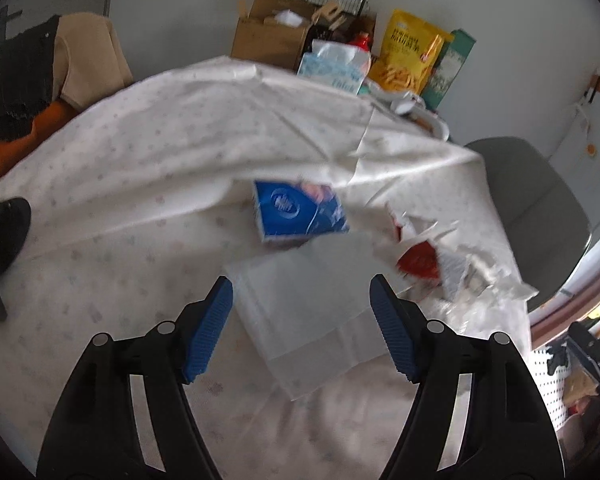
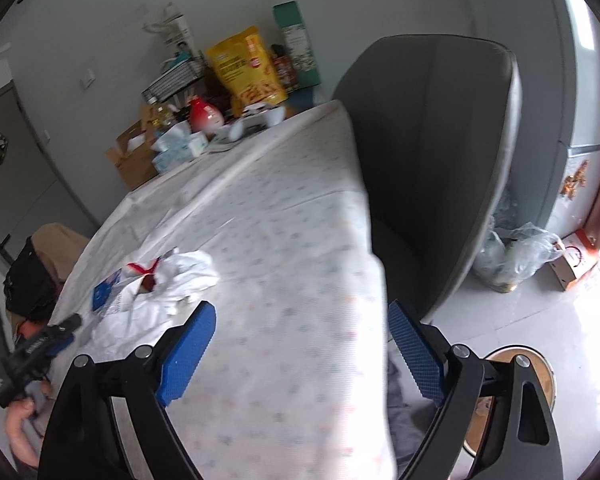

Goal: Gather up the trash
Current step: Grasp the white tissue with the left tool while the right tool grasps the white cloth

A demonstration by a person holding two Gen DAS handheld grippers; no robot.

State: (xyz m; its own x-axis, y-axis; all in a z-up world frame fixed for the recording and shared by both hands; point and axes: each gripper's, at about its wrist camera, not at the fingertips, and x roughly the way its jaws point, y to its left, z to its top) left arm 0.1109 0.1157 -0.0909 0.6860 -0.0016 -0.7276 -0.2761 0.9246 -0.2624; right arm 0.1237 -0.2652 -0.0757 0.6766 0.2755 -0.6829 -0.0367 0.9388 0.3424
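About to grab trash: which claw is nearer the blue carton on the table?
Left. The left claw hangs open just short of the blue carton, over a white napkin. The right claw sits farther off, near the table edge by the grey chair.

A long table [image 2: 284, 240] under a pale, faintly patterned cloth fills the room's middle, its far end crowded against a plain light-grey wall [image 2: 100, 12]. A grey shell chair [image 2: 432, 152] sits tucked at the table's side. Glossy pale floor tiles [image 2: 540, 332] catch bright daylight pouring in from the right, perhaps through a doorway, though the edge is blurred. A grey door [image 2: 8, 184] stands at left.
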